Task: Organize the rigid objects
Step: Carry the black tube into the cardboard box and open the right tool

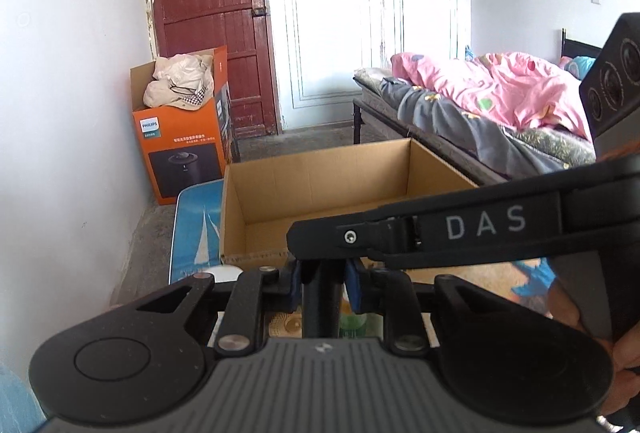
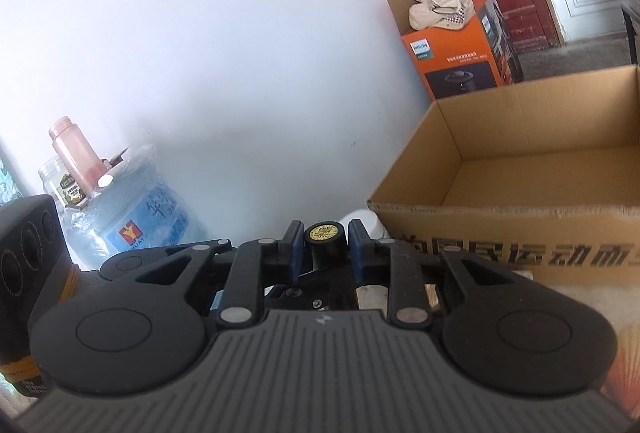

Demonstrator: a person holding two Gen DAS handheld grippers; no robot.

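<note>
In the left wrist view my left gripper [image 1: 322,283] is shut, its blue pads [image 1: 354,287] pressing on an upright black cylinder [image 1: 320,309]. My right gripper [image 1: 400,237] reaches in from the right, its finger lying just above those pads. In the right wrist view my right gripper [image 2: 324,251] is shut on a black cylinder [image 2: 325,233] with a round yellow sticker on its end. It appears to be the same object. An open cardboard box [image 1: 320,177] stands just beyond both grippers, its front wall [image 2: 500,237] printed with black characters. The box holds nothing that I can see.
An orange Philips box [image 1: 180,153] with cloth in it stands by the red door [image 1: 212,13]. A bed [image 1: 500,105] with a pink quilt lies to the right. By the left wall stand a water jug [image 2: 140,209], a pink bottle [image 2: 78,157] and a jar [image 2: 60,185].
</note>
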